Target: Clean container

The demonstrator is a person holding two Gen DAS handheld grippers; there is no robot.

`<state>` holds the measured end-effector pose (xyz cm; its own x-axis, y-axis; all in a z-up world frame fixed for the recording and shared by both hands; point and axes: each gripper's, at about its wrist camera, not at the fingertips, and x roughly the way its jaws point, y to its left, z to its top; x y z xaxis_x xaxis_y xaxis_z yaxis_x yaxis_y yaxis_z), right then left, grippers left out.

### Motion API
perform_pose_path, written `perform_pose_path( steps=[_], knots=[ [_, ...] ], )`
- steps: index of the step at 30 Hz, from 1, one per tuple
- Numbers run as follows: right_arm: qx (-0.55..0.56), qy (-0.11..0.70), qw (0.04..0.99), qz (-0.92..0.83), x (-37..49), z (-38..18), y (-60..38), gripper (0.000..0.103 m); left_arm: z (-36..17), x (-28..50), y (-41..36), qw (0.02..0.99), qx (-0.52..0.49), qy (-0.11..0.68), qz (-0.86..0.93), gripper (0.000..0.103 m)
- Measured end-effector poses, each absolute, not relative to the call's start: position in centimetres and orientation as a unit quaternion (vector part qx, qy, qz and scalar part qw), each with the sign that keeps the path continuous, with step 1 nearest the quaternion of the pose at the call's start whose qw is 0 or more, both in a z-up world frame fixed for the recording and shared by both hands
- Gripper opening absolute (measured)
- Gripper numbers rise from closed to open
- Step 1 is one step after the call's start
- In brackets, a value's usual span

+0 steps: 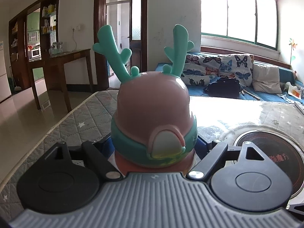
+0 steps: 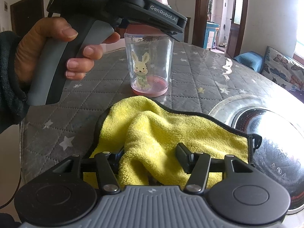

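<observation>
Cup (image 2: 149,62) neck between left claw (image 1: 154,148) fingers

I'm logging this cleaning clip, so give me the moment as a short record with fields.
container: clear cup with rabbit print, upright on quilted mat
lid: pink, teal antlers, on cup
left gripper: shut on cup's neck under the lid
right gripper: around a fold of yellow cloth; closure unclear
beside: shiny metal cooktop
</observation>
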<state>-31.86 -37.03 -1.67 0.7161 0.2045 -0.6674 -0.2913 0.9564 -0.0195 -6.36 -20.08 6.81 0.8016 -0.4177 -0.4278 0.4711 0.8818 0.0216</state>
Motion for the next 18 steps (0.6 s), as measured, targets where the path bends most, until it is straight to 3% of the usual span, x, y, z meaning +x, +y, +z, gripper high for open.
perform_pose_path(
  steps=[18],
  knots=[
    [-0.071, 0.359, 0.921, 0.132, -31.5, -1.7, -37.0, 0.058, 6.5, -6.1, -21.3, 0.943, 0.111, 0.225, -0.216, 0.083]
  ],
)
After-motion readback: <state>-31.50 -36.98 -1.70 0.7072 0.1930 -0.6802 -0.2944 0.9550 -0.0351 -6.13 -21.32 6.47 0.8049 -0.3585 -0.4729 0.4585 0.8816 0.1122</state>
